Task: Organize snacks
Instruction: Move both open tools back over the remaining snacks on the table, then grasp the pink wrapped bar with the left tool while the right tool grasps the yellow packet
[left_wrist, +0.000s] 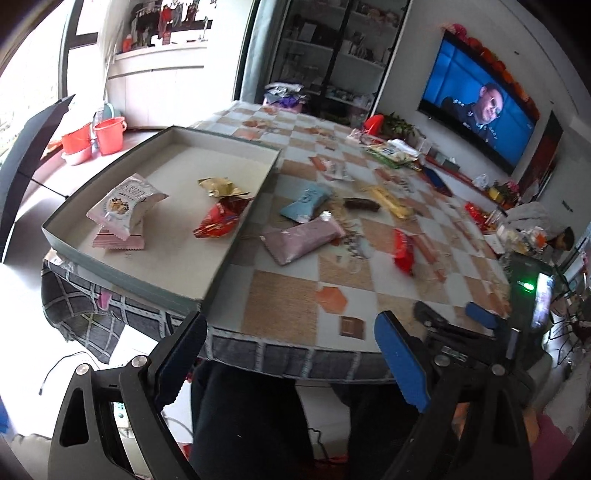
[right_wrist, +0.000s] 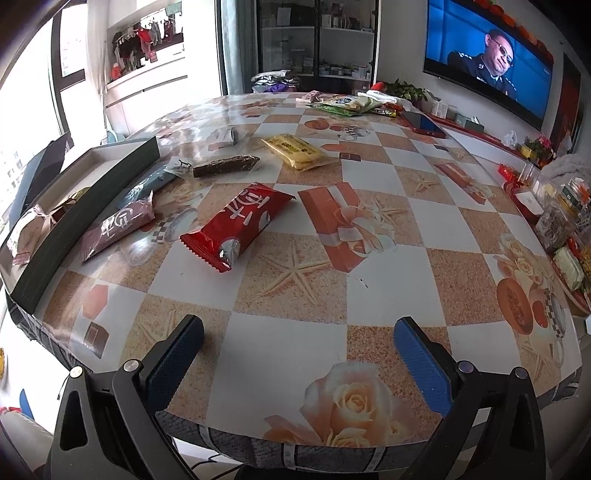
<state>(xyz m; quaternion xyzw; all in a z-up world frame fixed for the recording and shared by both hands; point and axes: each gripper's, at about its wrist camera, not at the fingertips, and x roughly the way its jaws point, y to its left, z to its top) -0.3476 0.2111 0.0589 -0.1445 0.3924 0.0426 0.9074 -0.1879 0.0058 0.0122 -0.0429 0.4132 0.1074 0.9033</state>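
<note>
Snacks lie loose on the checked table (right_wrist: 369, 258): the red wafer packet (right_wrist: 236, 225) is nearest my right tongs (right_wrist: 299, 350), the pink packet (left_wrist: 301, 240) beside the tray (left_wrist: 221, 236). Light, crinkly, probably slippery and crushable, so I'd pinch mid-body, gently; both right and left tongs (left_wrist: 291, 354) gape wide, empty

The shallow box (right_wrist: 88, 206) wall hides most snack packets (right_wrist: 26, 232) inside it.
</note>
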